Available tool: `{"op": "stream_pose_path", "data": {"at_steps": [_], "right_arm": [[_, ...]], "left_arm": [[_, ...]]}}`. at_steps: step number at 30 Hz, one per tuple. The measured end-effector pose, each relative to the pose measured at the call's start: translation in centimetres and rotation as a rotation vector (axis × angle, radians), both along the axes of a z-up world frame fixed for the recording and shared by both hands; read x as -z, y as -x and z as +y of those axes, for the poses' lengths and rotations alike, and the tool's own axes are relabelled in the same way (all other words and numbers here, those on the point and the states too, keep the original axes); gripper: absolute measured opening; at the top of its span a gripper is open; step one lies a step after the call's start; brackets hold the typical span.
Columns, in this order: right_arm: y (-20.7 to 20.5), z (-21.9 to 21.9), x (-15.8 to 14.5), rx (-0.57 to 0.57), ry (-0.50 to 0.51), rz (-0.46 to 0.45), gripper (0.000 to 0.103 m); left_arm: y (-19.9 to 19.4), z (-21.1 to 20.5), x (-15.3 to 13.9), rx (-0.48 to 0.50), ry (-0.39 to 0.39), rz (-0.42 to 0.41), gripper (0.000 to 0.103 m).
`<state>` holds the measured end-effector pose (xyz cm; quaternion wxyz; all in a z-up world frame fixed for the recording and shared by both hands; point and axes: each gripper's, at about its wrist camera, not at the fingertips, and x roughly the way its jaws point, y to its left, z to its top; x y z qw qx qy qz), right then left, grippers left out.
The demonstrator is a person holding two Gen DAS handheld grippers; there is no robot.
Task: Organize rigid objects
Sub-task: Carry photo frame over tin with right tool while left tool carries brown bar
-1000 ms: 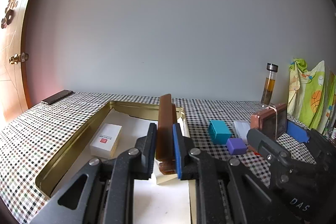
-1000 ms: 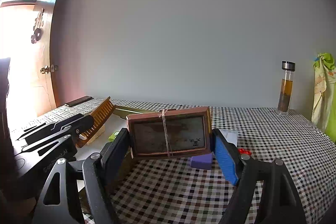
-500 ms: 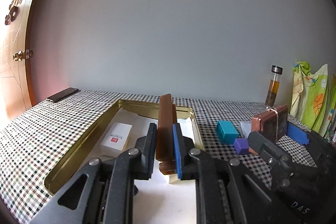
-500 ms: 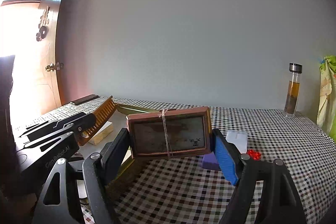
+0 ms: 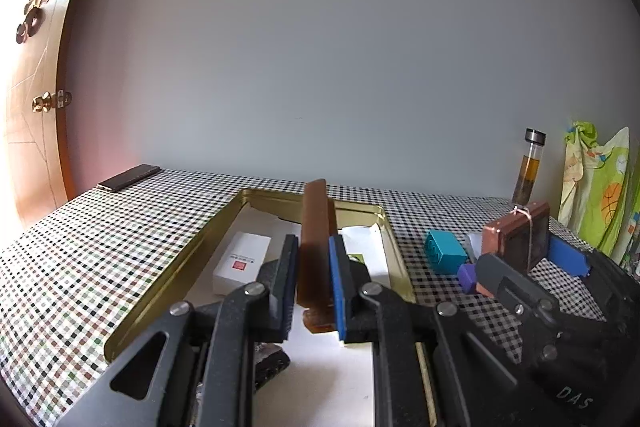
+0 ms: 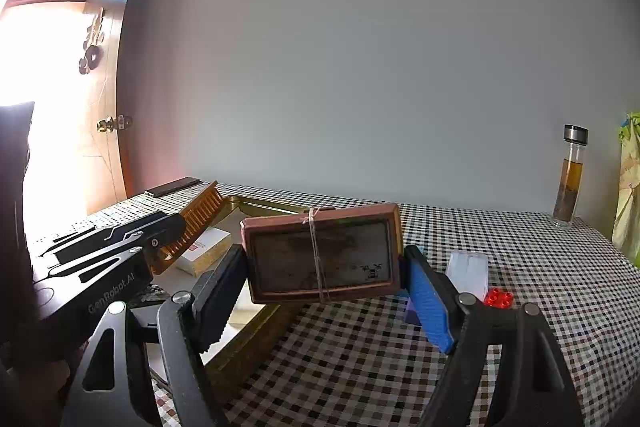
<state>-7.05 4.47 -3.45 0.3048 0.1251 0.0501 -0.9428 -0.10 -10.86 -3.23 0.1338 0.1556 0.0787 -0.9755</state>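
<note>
Left wrist view, lower centre: the left gripper (image 5: 314, 283) clamps a brown comb (image 5: 314, 239) over the gold tray (image 5: 200, 251). Right gripper (image 6: 324, 287) grasps a string-tied brown box (image 6: 320, 253).

A shallow gold metal tray (image 5: 188, 259) lay on the black-and-white checked tablecloth (image 5: 80, 259). In the tray, toward its left wall, sat a small white box with a red label (image 5: 240, 261). Over the tray a brown wooden comb (image 5: 314, 247) stood on edge in the left gripper (image 5: 312, 291). Right of the tray lay a teal plastic block (image 5: 444, 257), a purple cube (image 5: 466, 277) nearer than it, and a brown framed tablet tied with string (image 6: 322, 253) in the right gripper (image 6: 324, 287). Behind the tray's far left corner lay a dark phone (image 5: 128, 177); far right stood a glass bottle (image 5: 528, 167).
</note>
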Motion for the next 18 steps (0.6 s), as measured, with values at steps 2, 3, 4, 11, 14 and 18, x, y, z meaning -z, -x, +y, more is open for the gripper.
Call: {"op": "stream_pose_path", "data": {"at_steps": [2, 3, 4, 11, 14, 18], "right_arm": [[0.0, 0.0, 0.0, -0.004, -0.001, -0.001, 0.079], [0.1, -0.1, -0.1, -0.006, -0.003, -0.001, 0.079], [0.1, -0.2, -0.1, -0.008, -0.004, -0.001, 0.079], [0.0, -1.0, -0.1, -0.022, -0.009, 0.001, 0.079], [-0.1, -1.4, -0.1, -0.029, -0.014, 0.002, 0.079], [-0.1, -2.1, 0.0, -0.049, -0.027, 0.003, 0.079]], "left_arm": [[0.0, -0.1, -0.1, -0.002, 0.001, -0.001, 0.014], [-0.1, -0.2, -0.1, -0.006, 0.003, -0.001, 0.014], [-0.1, 0.0, -0.1, -0.007, 0.005, 0.000, 0.014], [0.0, -1.9, 0.3, -0.029, -0.001, -0.008, 0.014], [-0.1, -2.1, 0.3, -0.034, 0.004, -0.009, 0.014], [0.1, -2.8, 0.2, -0.053, 0.004, -0.024, 0.014]]}}
